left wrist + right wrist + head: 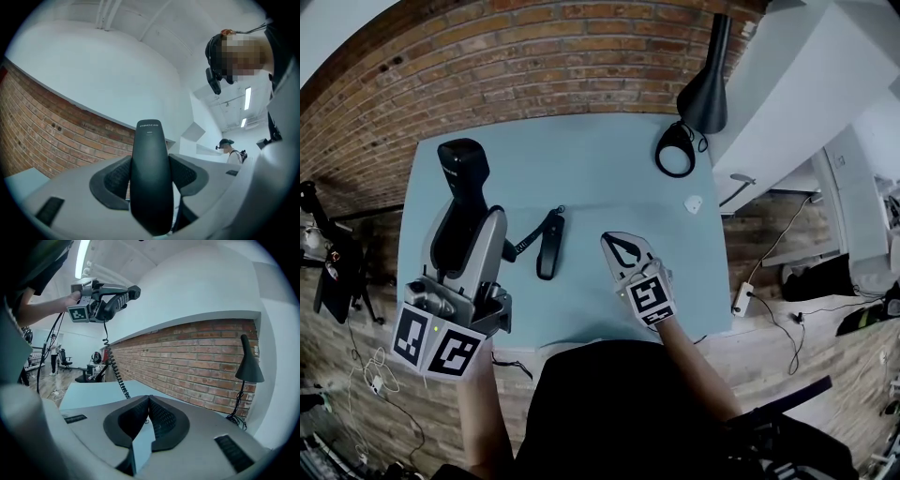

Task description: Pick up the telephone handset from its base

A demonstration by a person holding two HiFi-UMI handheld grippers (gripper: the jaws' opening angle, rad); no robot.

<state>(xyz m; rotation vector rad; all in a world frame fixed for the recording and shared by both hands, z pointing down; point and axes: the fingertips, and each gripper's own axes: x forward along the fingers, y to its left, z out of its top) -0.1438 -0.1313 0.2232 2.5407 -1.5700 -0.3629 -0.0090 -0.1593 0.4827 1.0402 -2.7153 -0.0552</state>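
Note:
My left gripper (467, 223) is shut on the black telephone handset (461, 192) and holds it up in the air over the left part of the table. In the left gripper view the handset (150, 178) stands between the two pads (115, 177), which press on its sides. The slim black base (549, 244) lies on the light blue table (581, 169), apart from the handset, and a coiled cord (115, 366) hangs from the raised handset (119, 298). My right gripper (623, 251) is shut on nothing, low over the table's front; its pads meet (149, 413).
A black desk lamp (705, 84) with a ring foot (675, 150) stands at the table's back right corner. A small white object (693, 202) lies near the right edge. A brick wall (534, 56) runs behind the table. Cables lie on the floor to the right.

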